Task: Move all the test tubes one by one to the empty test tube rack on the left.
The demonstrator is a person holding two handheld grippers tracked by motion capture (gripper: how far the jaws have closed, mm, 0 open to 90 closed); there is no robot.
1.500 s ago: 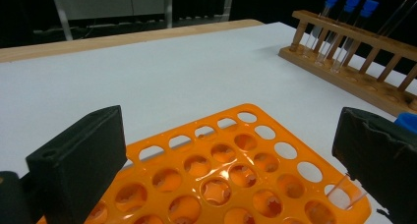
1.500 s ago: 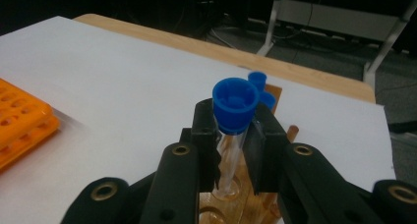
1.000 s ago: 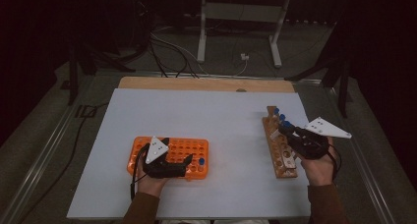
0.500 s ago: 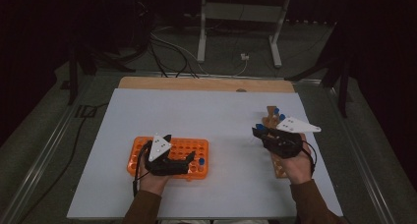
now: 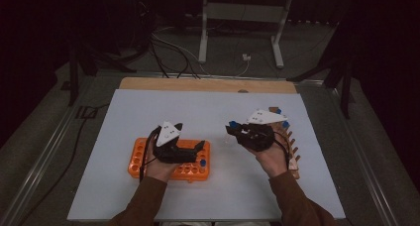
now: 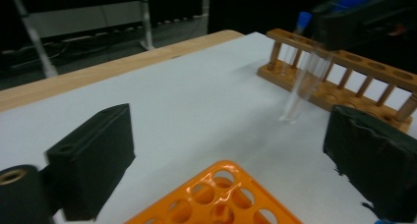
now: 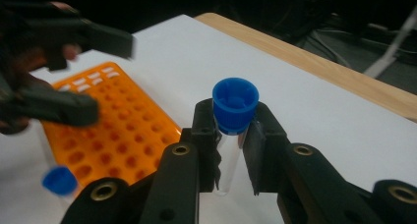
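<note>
Holding the tube point(image 7: 230, 135) tight under its blue cap, your right claw point(image 7: 231, 150) carries it toward the orange rack point(image 5: 171, 159) at nine o'clock; your left claw point(image 5: 185, 141), wide and empty, has just been closing a little.

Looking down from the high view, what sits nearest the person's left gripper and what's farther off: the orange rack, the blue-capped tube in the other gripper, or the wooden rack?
1. Orange rack, right under the left gripper.
2. Blue-capped tube, to its right, clamped in the right gripper.
3. Wooden rack, farthest, near the table's right edge.

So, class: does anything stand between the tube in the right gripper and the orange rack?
Nothing visible: bare table lies between the tube in the right gripper and the orange rack.
</note>
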